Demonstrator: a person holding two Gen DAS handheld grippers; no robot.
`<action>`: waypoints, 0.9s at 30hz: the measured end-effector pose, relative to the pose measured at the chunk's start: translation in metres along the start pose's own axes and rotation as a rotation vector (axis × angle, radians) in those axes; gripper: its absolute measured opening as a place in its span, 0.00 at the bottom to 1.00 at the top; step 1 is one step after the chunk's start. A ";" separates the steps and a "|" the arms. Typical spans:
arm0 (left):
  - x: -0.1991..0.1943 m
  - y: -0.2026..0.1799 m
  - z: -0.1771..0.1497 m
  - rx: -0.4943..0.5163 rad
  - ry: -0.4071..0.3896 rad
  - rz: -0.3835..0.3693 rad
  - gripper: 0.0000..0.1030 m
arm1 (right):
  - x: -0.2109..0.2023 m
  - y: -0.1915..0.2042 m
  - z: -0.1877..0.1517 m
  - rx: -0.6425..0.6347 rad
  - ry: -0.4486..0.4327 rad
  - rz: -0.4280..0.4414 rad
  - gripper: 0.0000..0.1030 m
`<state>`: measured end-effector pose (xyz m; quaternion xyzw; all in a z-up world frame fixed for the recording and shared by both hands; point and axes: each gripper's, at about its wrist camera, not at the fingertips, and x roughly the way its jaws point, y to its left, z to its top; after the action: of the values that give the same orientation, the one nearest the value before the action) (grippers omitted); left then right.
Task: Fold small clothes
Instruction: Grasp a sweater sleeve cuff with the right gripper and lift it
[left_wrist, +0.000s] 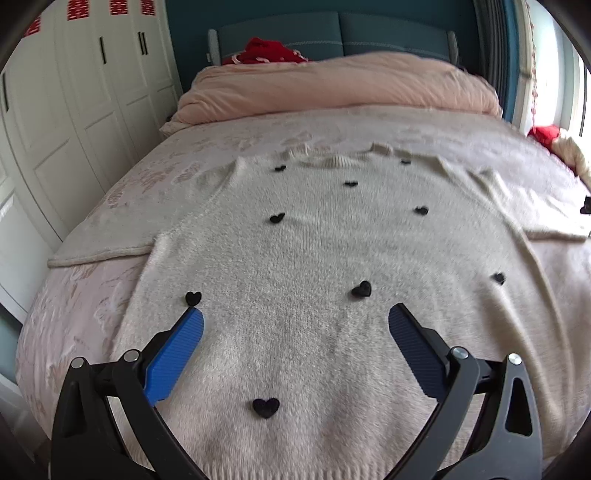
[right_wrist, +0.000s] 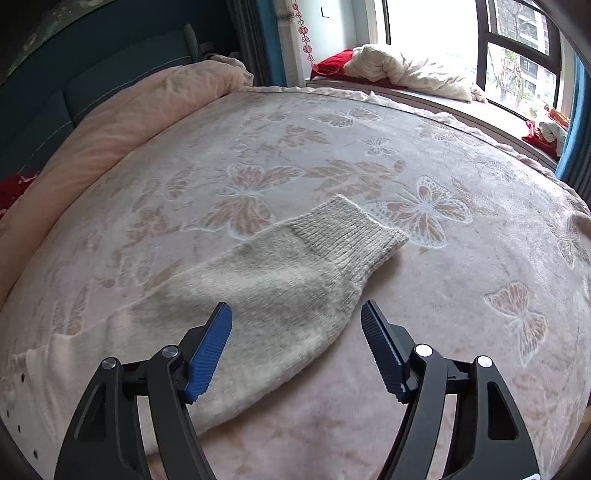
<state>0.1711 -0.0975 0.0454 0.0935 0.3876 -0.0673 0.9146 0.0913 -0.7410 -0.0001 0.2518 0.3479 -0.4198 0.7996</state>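
On the bed (left_wrist: 92, 229), over its butterfly-patterned blanket (right_wrist: 424, 206), a cream fuzzy sweater (left_wrist: 295, 280) with small black hearts (left_wrist: 362, 289) lies flat, its collar toward the pink duvet (left_wrist: 332, 85). The left claw (left_wrist: 295, 319) hangs spread wide above the sweater's lower body near the hem, gripping nothing. The right claw (right_wrist: 296, 314) is spread too, above the sleeve (right_wrist: 280, 280), whose ribbed cuff (right_wrist: 351, 236) lies ahead of its fingertips.
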 end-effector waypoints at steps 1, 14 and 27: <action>0.004 0.000 0.000 0.004 0.005 -0.004 0.95 | 0.015 -0.003 0.002 0.012 0.026 -0.011 0.62; 0.004 0.020 0.008 -0.077 0.007 -0.105 0.95 | -0.053 0.037 0.026 0.138 -0.130 0.393 0.12; -0.018 0.098 0.031 -0.289 -0.029 -0.186 0.95 | -0.234 0.411 -0.156 -0.627 -0.023 0.969 0.20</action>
<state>0.1994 -0.0082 0.0905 -0.0764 0.3870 -0.0964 0.9138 0.2906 -0.3024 0.1265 0.1289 0.2917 0.1148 0.9408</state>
